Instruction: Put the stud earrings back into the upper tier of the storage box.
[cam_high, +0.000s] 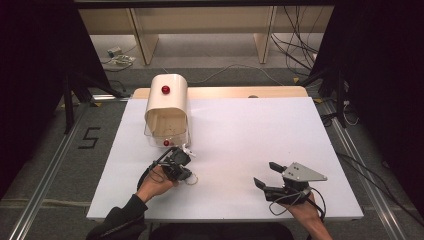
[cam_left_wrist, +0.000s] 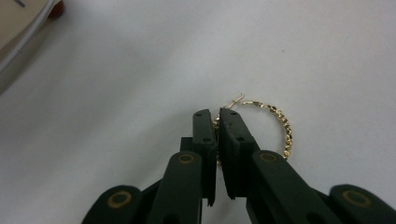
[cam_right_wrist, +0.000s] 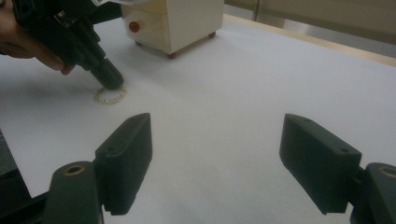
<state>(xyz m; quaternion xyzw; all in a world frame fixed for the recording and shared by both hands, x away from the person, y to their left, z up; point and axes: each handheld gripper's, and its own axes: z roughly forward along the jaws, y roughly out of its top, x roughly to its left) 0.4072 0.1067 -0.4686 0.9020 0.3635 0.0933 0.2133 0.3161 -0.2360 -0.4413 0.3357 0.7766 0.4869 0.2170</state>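
A gold beaded hoop earring (cam_left_wrist: 285, 130) lies on the white table top (cam_high: 240, 145). My left gripper (cam_left_wrist: 216, 114) points down at it, and its jaws stand shut on the left side of the hoop. In the right gripper view the earring (cam_right_wrist: 109, 95) lies flat under the left gripper's tips (cam_right_wrist: 109, 79). From above, the left gripper (cam_high: 185, 175) is just in front of a cream jewellery box (cam_high: 166, 107) with red knobs. My right gripper (cam_high: 265, 174) rests near the front right of the table, open, with nothing between its jaws (cam_right_wrist: 215, 135).
The box's lower drawer (cam_high: 167, 136) is pulled out toward the left gripper. Bare white table lies between the two grippers and to the right of the box. Behind the table are a wooden shelf frame (cam_high: 205, 25) and cables on the floor.
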